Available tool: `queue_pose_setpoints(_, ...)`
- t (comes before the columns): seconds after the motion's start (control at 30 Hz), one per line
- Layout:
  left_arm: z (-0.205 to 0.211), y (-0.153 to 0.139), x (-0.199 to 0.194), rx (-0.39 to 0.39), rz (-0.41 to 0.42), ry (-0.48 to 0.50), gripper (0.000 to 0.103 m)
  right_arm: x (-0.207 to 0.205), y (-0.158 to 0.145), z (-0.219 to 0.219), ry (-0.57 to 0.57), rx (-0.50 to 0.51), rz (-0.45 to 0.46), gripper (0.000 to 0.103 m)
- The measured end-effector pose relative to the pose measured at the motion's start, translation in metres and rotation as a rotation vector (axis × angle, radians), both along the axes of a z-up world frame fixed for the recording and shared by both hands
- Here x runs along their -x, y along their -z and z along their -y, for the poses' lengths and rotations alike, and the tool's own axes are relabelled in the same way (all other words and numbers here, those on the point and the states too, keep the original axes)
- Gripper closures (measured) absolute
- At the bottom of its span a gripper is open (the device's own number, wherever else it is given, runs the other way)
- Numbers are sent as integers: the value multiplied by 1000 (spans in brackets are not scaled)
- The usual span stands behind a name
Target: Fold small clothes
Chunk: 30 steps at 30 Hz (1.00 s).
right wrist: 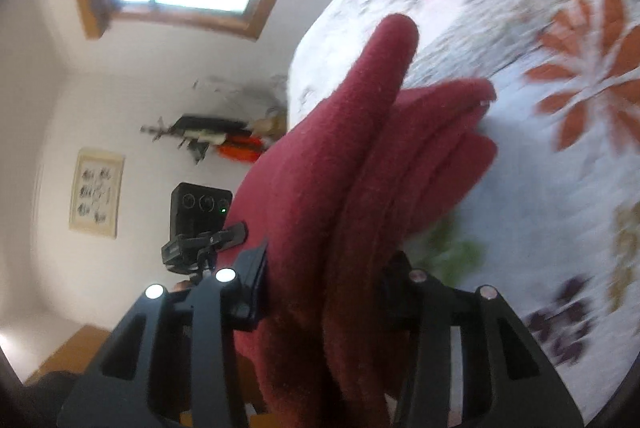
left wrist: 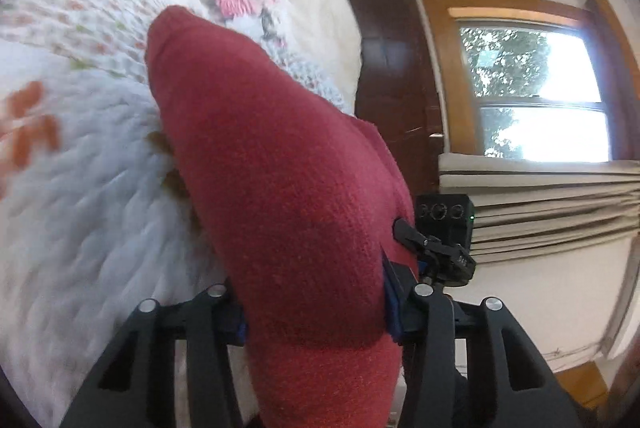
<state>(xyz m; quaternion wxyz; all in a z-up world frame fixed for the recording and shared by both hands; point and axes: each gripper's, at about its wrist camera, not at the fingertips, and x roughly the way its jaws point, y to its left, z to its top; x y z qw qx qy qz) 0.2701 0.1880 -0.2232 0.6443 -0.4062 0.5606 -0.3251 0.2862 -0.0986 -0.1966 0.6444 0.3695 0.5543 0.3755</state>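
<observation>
left claw (left wrist: 316, 312): I've got it clamped on the red garment (left wrist: 280, 180)
right claw (right wrist: 320, 292): clamped on the same red garment (right wrist: 344, 188), bunched folds
garment: held up off the floral bed quilt (left wrist: 80, 188), near its edge

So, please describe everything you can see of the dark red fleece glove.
The dark red fleece glove is soft and fuzzy, with a separate thumb and several fingers pointing away from the cameras. It is lifted above the white floral quilted bedspread. The left tool and the right tool each pinch it near the cuff, so it hangs between them.
</observation>
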Motion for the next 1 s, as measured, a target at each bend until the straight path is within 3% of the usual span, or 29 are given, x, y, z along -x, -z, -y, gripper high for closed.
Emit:
queue_pose_setpoints(0.1, -45, 0, 49, -19, -19, -47, 55, 34, 4, -49, -78, 18, 2, 62)
queue_pose_setpoints(0.2, -80, 37, 95, -55, -77, -83, 54, 64, 34, -80, -137, 77, -45, 60)
queue_pose_setpoints(0.27, -90, 72, 114, -97, -126, -91, 51, 84, 59, -90, -150, 169, -80, 51)
queue_pose_setpoints(0.3, -92, 87, 120, -115, -154, -100, 44, 89, 64, -91, -151, 194, -91, 44)
queue_pose_setpoints(0.37, -96, 96, 126, -72, -173, -135, 35, 92, 54, -83, -136, 200, -85, 37)
queue_pose_setpoints(0.43, -101, 86, 130, -59, -150, -158, 30, 91, 28, -66, -89, 203, -47, 30)
queue_pose_setpoints(0.53, -129, 48, 140, -198, -64, -234, 25, 79, -12, -47, 2, 268, 61, 30)
queue_pose_setpoints(0.6, -136, 15, 150, -273, 45, -230, 25, 70, -27, -48, 9, 306, 103, 30)
queue_pose_setpoints(0.67, -127, -20, 165, -268, 171, -163, 25, 54, -28, -67, -14, 320, 110, 30)
queue_pose_setpoints(0.7, -119, -32, 171, -257, 218, -127, 25, 47, -24, -77, -24, 332, 107, 31)
queue_pose_setpoints(0.77, -96, -45, 181, -228, 290, -43, 24, 30, -10, -86, -49, 352, 99, 44)
queue_pose_setpoints(0.8, -84, -44, 185, -212, 303, -7, 24, 26, 0, -95, -61, 378, 83, 63)
queue_pose_setpoints(0.83, -67, -37, 188, -190, 303, 41, 24, 26, 8, -101, -70, 398, 76, 96)
queue_pose_setpoints(1.0, -17, -5, 202, -218, 273, 169, 24, 23, 11, -87, 18, 471, 143, 96)
